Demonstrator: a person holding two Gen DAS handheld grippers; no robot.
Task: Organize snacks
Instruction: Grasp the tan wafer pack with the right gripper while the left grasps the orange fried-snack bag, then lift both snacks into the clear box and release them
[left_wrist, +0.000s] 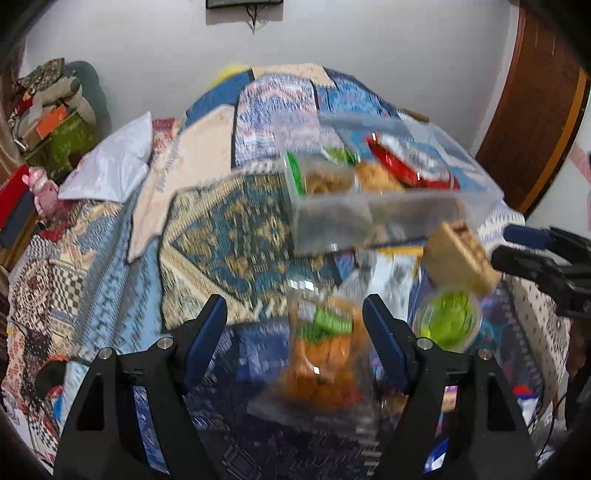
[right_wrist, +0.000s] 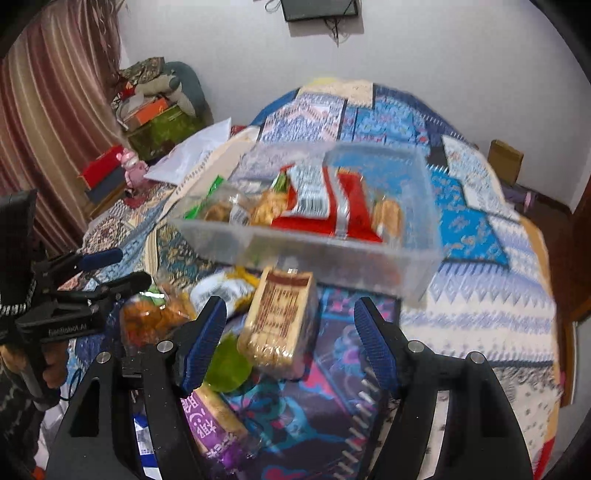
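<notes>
Task looks partway done. The clear plastic bin (right_wrist: 306, 236) on the patchwork bedspread (right_wrist: 476, 225) already holds a red snack packet (right_wrist: 332, 199) w/ a white barcode label, a green-edged bag of brown snacks (right_wrist: 218, 206) & some golden crackers (right_wrist: 391, 218).

Left to sort, just in front of the bin: a clear bag of orange snacks (left_wrist: 325, 350), a wafer pack (right_wrist: 280, 321), a green jelly cup (left_wrist: 448, 319), a purple-wrapped bar (right_wrist: 214, 424) & a white-yellow packet (right_wrist: 225, 288).

Left gripper (left_wrist: 295, 325): jaws spread, the orange bag lies between them, near the right finger; blur hides whether a pad touches it, so no grip as far as I can tell. Right gripper (right_wrist: 290, 328): jaws spread over the wafer pack & jelly cup, pads not pressing either.

Writing: purple bar carries white CJK characters, too warped to read. Barcode on red packet visible, digits illegible. Left gripper body shows pale lettering, approx "…Robot AI"; 1st part unclear.
</notes>
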